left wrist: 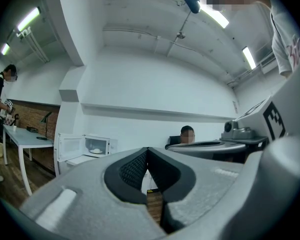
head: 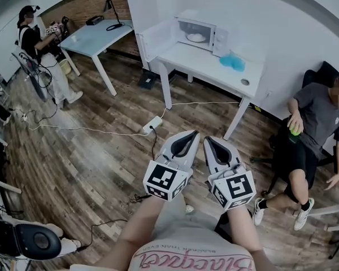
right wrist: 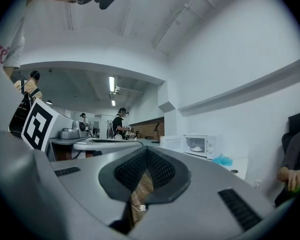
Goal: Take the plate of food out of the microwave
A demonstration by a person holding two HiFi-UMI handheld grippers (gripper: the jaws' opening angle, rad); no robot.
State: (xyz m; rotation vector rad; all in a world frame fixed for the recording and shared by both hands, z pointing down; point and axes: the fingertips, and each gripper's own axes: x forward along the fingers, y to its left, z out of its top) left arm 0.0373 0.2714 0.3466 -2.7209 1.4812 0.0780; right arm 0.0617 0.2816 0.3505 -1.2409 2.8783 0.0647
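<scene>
– Plate of food [head: 195, 37] out yet, or are you empty-handed?
– Empty-handed. My left hand-held gripper [head: 193, 133] has its jaws pressed together with nothing between them. My right hand-held gripper [head: 208, 139] is the same, closed on nothing. They sit side by side, just apart, both pointing towards 12 o'clock above the wooden floor [head: 101, 151].
– What lies nearest to them?
– A white power strip [head: 152, 125] on the floor at 11 o'clock, with a cable running off towards 9 o'clock.
– And the plate?
– Well apart from both, at 12 o'clock, inside the white microwave [head: 219, 36]. Its door [head: 156, 40] is swung open on the 9 o'clock side. The microwave stands on a white table [head: 198, 61], and a blue thing [head: 233, 62] lies on that table at 1 o'clock; I can't tell what it is.
– Anyone around?
– A seated person [head: 316, 112] at 3 o'clock, beside the table's end. A standing person [head: 37, 44] is at 10 o'clock, next to a second table [head: 93, 38] against the brick wall.
</scene>
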